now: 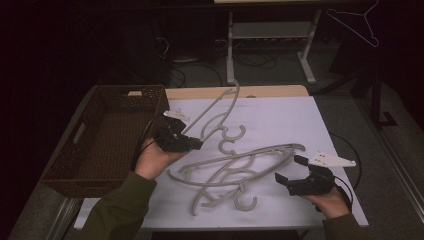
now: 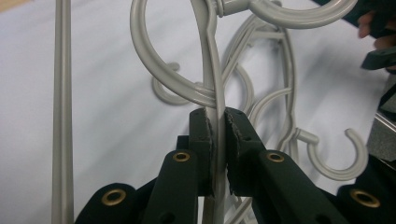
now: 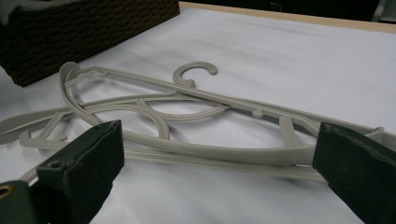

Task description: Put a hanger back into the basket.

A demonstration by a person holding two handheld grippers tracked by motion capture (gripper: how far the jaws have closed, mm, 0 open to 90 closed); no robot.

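Left gripper (image 1: 192, 143) is clamped tight on a thin bar of one grey hanger (image 1: 215, 112), which tilts up off the white table cover (image 1: 290, 120), its far end toward the table's back edge (hook end hanging near the pads). Right gripper (image 1: 289, 170) stands wide open, holding nothing, just right of the hanger pile (image 1: 235, 175) lying flat mid-table. Wicker basket (image 1: 107, 132) sits at left.

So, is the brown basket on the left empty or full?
Empty, as far as visible: the high view shows the basket with a bare woven bottom; the hangers lie outside on the table.
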